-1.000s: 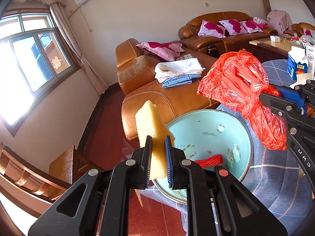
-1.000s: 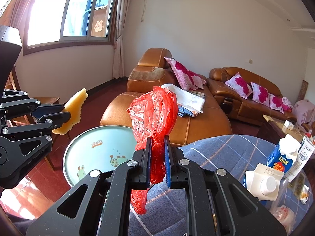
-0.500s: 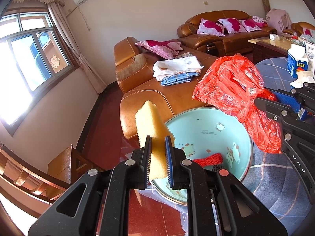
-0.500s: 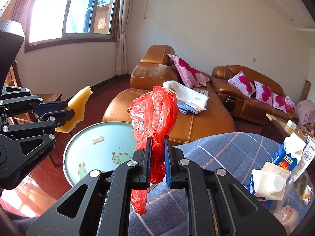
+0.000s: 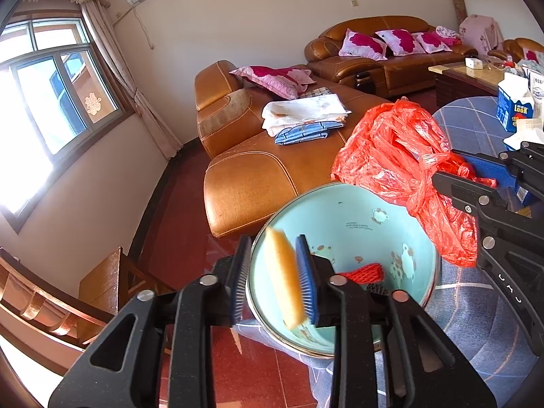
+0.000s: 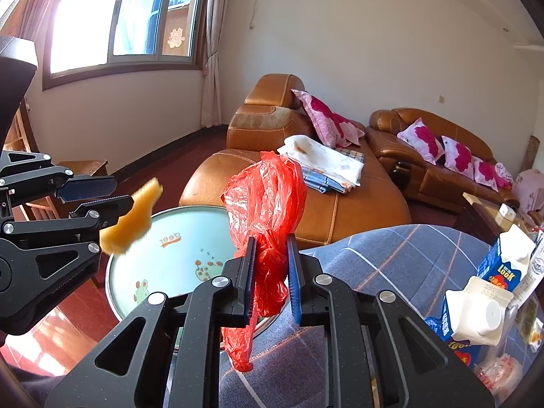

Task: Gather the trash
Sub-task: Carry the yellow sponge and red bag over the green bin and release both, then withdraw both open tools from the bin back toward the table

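Both tongs' jaws were opening: the left gripper (image 5: pixel 273 275) had let a motion-blurred yellow sponge wedge (image 5: pixel 284 280) loose above one pale-green round enamel basin (image 5: pixel 357 210), while the right gripper (image 6: pixel 271 280) had one crumpled red plastic bag (image 6: pixel 268 204) hanging between its parting pads. Inside the basin lay one red mesh net (image 5: pixel 365 269). Two blue-and-white milk cartons (image 6: pixel 506 265) stood apart on the blue checked tablecloth (image 6: pixel 391 255), and the basin sat at its edge.

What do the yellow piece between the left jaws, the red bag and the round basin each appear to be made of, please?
The yellow piece looks like soft foam sponge: matte, porous, though blurred here. The red bag seems to be thin glossy plastic film: crinkled, translucent, with bright glints. The basin has a glossy light-blue inside with printed cartoon animals and a pale shiny rim; enamelled metal or hard plastic, I cannot tell which.
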